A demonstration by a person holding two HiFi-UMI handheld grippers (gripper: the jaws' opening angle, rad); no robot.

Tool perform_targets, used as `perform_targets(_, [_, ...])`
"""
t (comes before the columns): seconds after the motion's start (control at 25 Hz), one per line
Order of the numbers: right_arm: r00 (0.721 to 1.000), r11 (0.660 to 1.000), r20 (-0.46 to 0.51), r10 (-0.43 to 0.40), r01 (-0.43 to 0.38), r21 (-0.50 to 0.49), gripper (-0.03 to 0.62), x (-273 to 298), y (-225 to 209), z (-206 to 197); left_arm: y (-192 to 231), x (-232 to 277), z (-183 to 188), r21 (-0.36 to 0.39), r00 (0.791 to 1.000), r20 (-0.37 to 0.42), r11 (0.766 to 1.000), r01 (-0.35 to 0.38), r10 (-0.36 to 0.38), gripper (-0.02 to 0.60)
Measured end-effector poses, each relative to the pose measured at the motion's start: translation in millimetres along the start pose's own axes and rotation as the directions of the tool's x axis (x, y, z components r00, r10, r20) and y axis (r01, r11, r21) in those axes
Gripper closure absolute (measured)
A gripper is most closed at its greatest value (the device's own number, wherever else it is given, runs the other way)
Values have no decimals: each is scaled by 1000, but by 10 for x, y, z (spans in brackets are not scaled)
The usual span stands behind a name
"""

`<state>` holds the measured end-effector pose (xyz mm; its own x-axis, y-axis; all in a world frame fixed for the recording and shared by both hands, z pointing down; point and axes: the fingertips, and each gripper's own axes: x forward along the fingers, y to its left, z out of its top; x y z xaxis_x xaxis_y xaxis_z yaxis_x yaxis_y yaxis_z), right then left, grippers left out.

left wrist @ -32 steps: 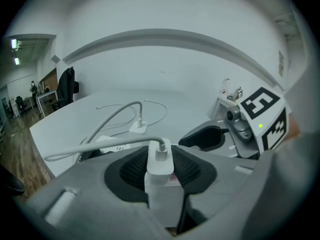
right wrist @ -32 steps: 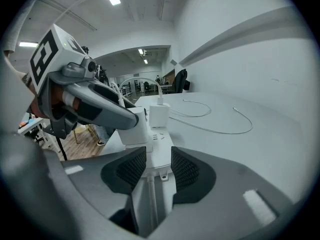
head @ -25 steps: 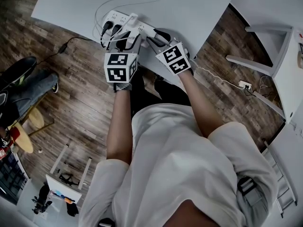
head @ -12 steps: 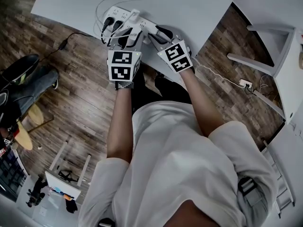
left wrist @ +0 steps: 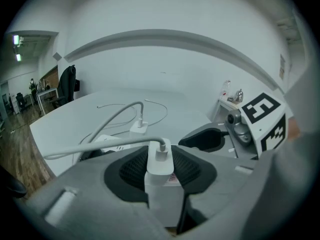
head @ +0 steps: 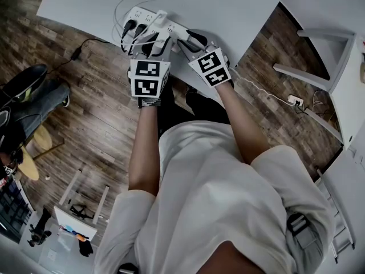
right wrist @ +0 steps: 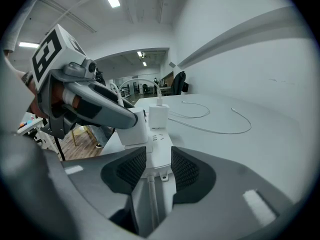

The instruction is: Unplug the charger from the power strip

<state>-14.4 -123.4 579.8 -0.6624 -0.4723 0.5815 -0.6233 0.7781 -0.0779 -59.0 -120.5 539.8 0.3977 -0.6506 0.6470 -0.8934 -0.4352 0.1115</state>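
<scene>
Near table [head: 245, 16] edge, left gripper [head: 151, 43] clamps charger [left wrist: 160, 178].

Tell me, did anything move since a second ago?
Hardly anything. The left gripper may have twisted a tiny bit, but it stays shut on the white charger. The right gripper still clamps the end of the power strip. The charger still sits in the strip, and nothing was let go. The strip lies in the same spot on the table.
</scene>
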Motion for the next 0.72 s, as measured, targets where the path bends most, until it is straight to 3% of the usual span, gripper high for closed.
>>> perform_targets(0.12, [1000, 1000, -1, -1, 1, 1, 436, -1, -5, -4, -9, 8, 3, 8, 1000, -5, 1000, 1, -1, 437])
perform_targets(0.52, [1000, 1000, 13, 4, -4, -5, 436, -7, -2, 1, 53, -27, -4, -102, 999, 42, 994, 31, -27, 434])
perform_targets(0.72, [1000, 1000, 18, -2, 2, 0, 436, -5, -5, 1, -7, 7, 14, 57, 999, -17, 998, -40, 41, 439])
